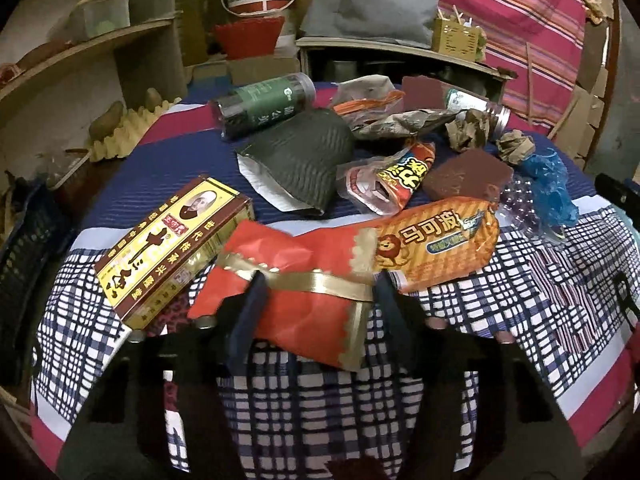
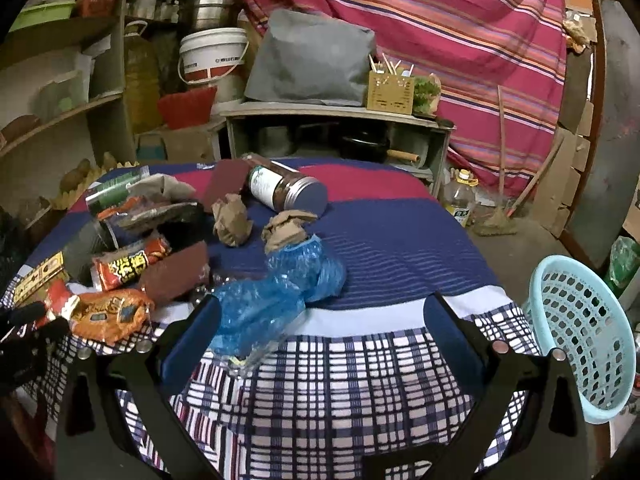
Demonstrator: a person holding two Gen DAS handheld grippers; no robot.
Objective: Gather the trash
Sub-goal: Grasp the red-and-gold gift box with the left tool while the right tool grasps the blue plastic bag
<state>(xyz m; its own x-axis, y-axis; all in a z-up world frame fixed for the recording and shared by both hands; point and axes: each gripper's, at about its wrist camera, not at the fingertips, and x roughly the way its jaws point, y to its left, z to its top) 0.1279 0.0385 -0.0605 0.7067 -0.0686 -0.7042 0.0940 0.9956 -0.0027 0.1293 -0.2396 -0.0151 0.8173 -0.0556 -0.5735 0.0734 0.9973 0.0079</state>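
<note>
A red wrapper with a gold band (image 1: 308, 308) lies flat on the checked tablecloth (image 1: 520, 292). My left gripper (image 1: 320, 300) straddles it with jaws half wide; the left finger rests over the wrapper and the right finger stands at its right edge, without a visible squeeze. An orange snack pack (image 1: 436, 244) and a yellow box (image 1: 176, 248) lie just beyond. My right gripper (image 2: 320, 320) is open wide over the cloth with nothing between its fingers. A blue plastic bag (image 2: 276, 292) lies by its left finger.
More trash sits on the far half: a green canister (image 1: 264, 104), a dark pouch (image 1: 300, 160), crumpled brown paper (image 2: 232, 220) and a metal-lidded jar (image 2: 288, 188). A light blue basket (image 2: 580, 336) stands off the table's right edge, a dark crate (image 1: 24, 264) off its left.
</note>
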